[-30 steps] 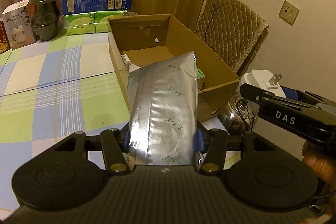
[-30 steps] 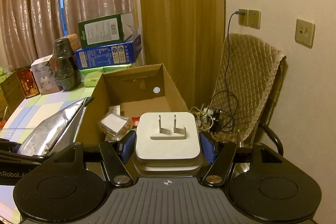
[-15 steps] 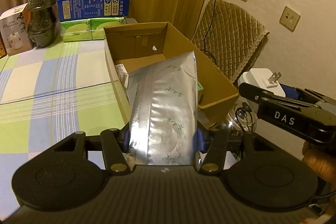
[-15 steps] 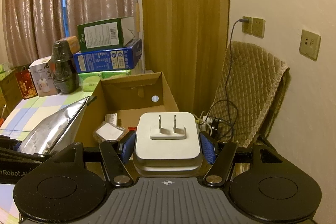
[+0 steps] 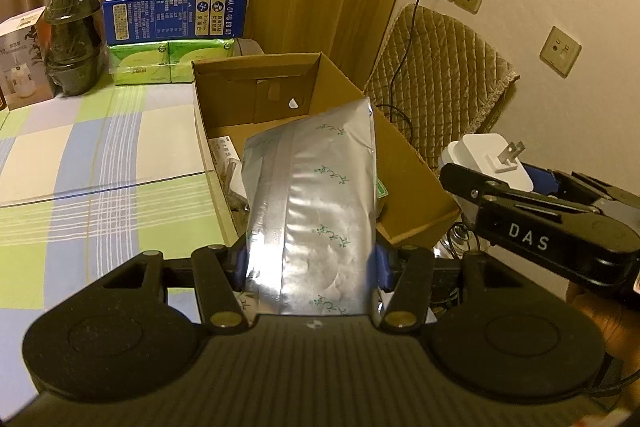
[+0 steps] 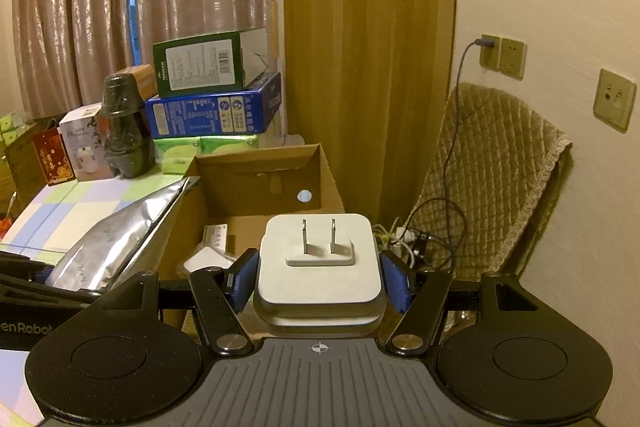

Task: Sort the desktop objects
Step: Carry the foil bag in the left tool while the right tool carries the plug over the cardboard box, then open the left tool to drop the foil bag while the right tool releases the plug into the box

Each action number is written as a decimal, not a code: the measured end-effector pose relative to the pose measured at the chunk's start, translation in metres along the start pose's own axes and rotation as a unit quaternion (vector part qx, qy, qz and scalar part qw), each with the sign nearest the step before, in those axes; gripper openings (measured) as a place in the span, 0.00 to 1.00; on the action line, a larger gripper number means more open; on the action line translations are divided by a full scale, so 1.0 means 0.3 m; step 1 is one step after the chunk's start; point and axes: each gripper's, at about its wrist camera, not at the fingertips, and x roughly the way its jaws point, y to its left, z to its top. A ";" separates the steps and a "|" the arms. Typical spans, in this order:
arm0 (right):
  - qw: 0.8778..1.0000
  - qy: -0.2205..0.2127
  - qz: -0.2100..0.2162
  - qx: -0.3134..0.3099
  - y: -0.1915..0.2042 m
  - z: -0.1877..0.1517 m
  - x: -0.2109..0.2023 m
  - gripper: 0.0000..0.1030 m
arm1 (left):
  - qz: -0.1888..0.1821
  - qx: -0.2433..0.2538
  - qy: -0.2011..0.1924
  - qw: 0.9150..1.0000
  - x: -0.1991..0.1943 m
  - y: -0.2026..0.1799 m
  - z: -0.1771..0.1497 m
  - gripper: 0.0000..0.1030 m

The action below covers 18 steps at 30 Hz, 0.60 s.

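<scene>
A: Biggest risk? The cardboard box (image 5: pixel 408 163) sits at the table (image 5: pixel 80 155) edge w/ one corner past it. A knock could tip it toward the chair (image 5: pixel 440 67).

B: Next, the foil pouch (image 5: pixel 316 211). The left gripper (image 5: pixel 310 263) is clamped on its lower end only, and it hangs over the box's near wall. It's floppy, so it may catch the rim.

A: And the white charger (image 6: pixel 320 267)?

B: The right gripper (image 6: pixel 320 281) pinches it by the sides, prongs up, just short of the box. Smooth shell, could slip.
</scene>
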 end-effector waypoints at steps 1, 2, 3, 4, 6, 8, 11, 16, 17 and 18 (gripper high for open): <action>1.000 0.002 0.002 0.002 -0.001 0.004 0.007 0.60 | 0.000 -0.002 0.000 1.000 0.005 0.000 0.006 0.50; 1.000 0.004 0.004 0.004 -0.003 0.009 0.012 0.60 | -0.001 -0.003 0.001 1.000 0.011 0.001 0.013 0.50; 1.000 0.005 0.006 0.006 -0.005 0.014 0.018 0.60 | -0.002 -0.005 0.001 1.000 0.015 0.002 0.019 0.50; 1.000 0.007 0.008 0.009 -0.009 0.021 0.025 0.60 | -0.003 -0.006 0.002 1.000 0.021 0.003 0.027 0.50; 1.000 0.010 0.012 0.014 -0.019 0.035 0.039 0.60 | -0.006 -0.013 0.002 1.000 0.034 0.007 0.042 0.50; 1.000 0.010 0.013 0.016 -0.025 0.053 0.053 0.60 | -0.008 -0.021 0.003 1.000 0.049 0.013 0.061 0.50; 1.000 0.009 0.013 0.016 -0.032 0.081 0.077 0.60 | -0.008 -0.027 0.002 1.000 0.071 0.020 0.091 0.50; 1.000 0.011 0.014 0.015 -0.043 0.124 0.129 0.60 | -0.004 -0.035 -0.002 0.999 0.105 0.040 0.135 0.50; 1.000 0.011 0.015 0.016 -0.046 0.131 0.141 0.60 | -0.003 -0.038 -0.003 0.999 0.112 0.045 0.141 0.50; 1.000 0.012 0.014 0.017 -0.047 0.136 0.149 0.60 | -0.002 -0.039 -0.005 0.999 0.119 0.051 0.150 0.50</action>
